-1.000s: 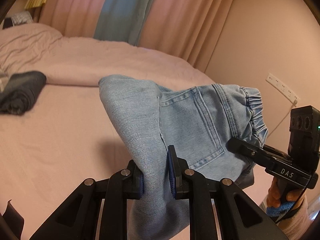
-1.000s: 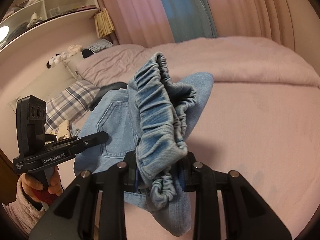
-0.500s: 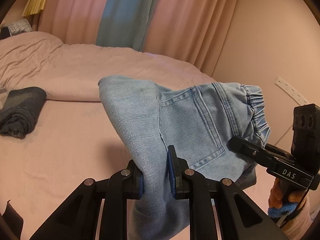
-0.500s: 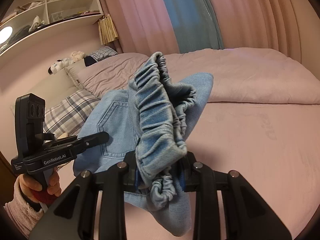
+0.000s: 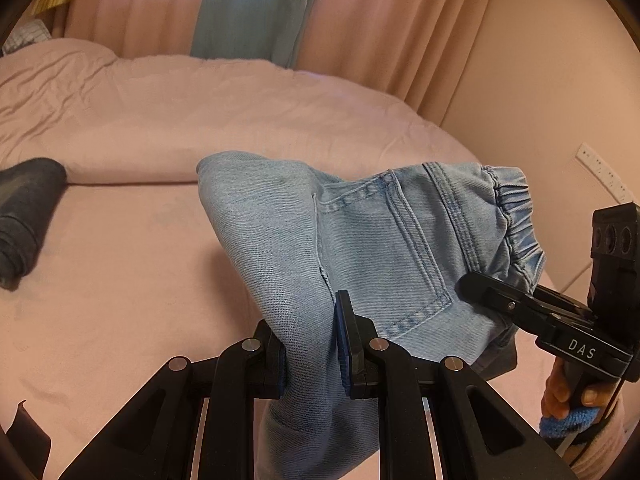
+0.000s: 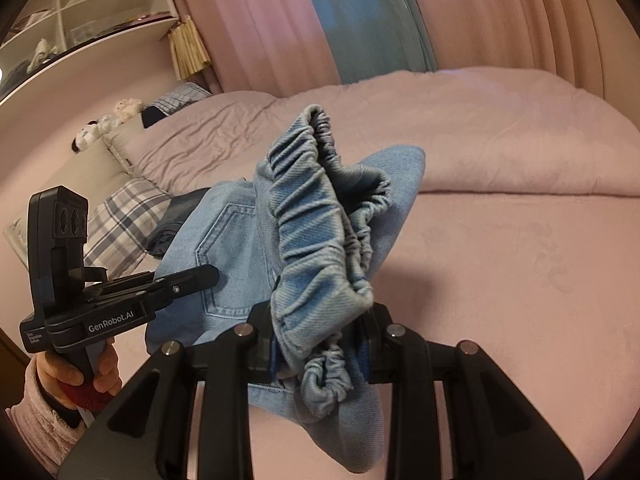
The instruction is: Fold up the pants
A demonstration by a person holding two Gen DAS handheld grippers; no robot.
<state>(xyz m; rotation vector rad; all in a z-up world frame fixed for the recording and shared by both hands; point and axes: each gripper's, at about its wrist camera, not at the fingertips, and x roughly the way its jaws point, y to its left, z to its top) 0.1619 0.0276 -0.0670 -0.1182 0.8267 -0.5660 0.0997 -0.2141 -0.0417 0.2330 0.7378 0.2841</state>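
Left wrist view: above the pink bed (image 5: 120,280) you hold the light denim pants (image 5: 380,248) bunched in the air — folding barely begun, laying flat (my guess) comes next. Your left gripper (image 5: 310,344) is clamped on the seat fabric, your right gripper (image 6: 320,344) on the elastic waistband (image 6: 316,232).

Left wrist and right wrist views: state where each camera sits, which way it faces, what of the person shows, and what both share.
Left wrist: sits on the left gripper, facing across the pink bed toward the curtains; shows the right gripper and the fingers holding it.
Right wrist: sits on the right gripper, facing the bed's pillow end and shelves; shows the left gripper and hand.
Shared: the light blue denim pants, clamped by both grippers, the bed, and the pink-and-blue curtains.
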